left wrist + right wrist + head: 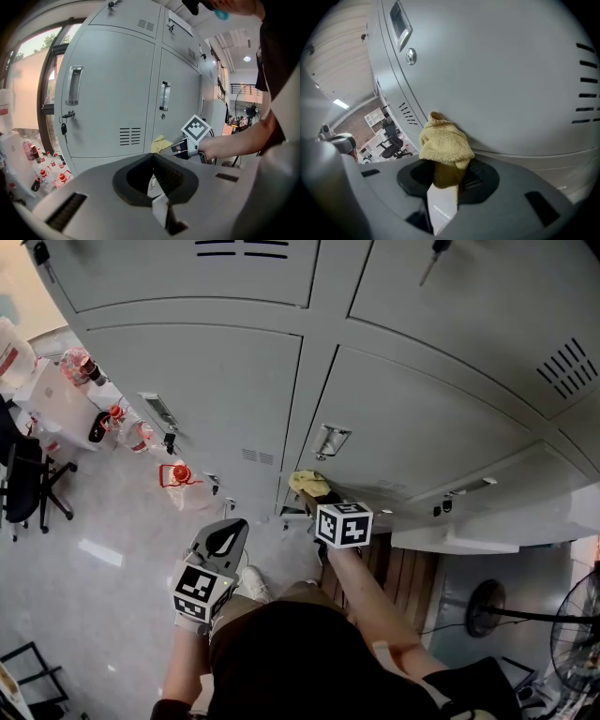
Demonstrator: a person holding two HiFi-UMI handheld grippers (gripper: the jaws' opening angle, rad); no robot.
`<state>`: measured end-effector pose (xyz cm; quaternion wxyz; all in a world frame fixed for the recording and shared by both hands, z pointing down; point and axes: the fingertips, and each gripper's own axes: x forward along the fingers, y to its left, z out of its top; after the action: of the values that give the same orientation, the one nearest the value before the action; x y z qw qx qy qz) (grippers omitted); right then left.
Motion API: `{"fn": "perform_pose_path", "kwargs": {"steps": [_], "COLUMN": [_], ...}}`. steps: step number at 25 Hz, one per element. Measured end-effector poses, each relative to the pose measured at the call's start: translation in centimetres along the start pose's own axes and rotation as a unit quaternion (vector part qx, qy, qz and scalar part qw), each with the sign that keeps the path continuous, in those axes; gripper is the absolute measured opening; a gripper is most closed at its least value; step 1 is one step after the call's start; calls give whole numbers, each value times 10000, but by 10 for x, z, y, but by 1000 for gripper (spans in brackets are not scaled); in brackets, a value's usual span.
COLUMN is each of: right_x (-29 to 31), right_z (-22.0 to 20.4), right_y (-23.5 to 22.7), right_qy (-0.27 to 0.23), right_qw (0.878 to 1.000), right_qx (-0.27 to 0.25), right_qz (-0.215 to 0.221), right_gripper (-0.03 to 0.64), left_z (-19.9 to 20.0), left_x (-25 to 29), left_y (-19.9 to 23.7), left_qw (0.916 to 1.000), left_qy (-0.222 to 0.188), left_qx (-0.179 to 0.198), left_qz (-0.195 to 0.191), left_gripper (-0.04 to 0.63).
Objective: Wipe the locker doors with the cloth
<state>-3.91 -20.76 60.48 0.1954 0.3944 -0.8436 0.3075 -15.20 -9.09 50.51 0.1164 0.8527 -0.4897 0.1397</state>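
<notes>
Holding: yellow cloth [444,140], clamped in my right gripper [446,176], its bunched end touching the grey locker door [501,70] low down. Left gripper [157,178]: jaws together, empty, well apart from the doors. Wiping well, I judge: press evenly, overlap strokes, skirt the handle [401,23].

Black office chair [26,486] at left, red-capped bottles [178,474] on pale floor [103,596], pedestal fan [486,607] at right.

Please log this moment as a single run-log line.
phase: wiping | right gripper: shut on yellow cloth, against lower locker door | left gripper: shut, empty, not touching door
</notes>
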Motion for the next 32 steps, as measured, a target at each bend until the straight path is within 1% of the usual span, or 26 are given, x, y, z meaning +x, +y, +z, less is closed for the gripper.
{"fn": "perform_pose_path", "kwargs": {"steps": [7, 14, 22, 26, 32], "right_x": [3, -14, -52, -75, -112], "right_z": [2, 0, 6, 9, 11], "right_y": [9, 15, 16, 13, 9], "right_qy": [-2, -39, -335, -538, -825], "right_qw": [9999, 9996, 9990, 9981, 9961], "right_qx": [-43, -13, 26, 11, 144], "right_qz": [102, 274, 309, 297, 262], "right_gripper": [132, 130, 131, 130, 132], "left_z": [-2, -2, 3, 7, 17], "left_x": [-3, 2, 15, 24, 41], "left_y": [3, -6, -23, -35, -51], "left_qw": [10000, 10000, 9993, 9983, 9957], "left_qy": [1, -14, -41, -82, -157], "left_qx": [-38, -31, 64, 124, 219], "left_qz": [47, -73, -366, -569, -892], "left_gripper": [8, 8, 8, 8, 8]}}
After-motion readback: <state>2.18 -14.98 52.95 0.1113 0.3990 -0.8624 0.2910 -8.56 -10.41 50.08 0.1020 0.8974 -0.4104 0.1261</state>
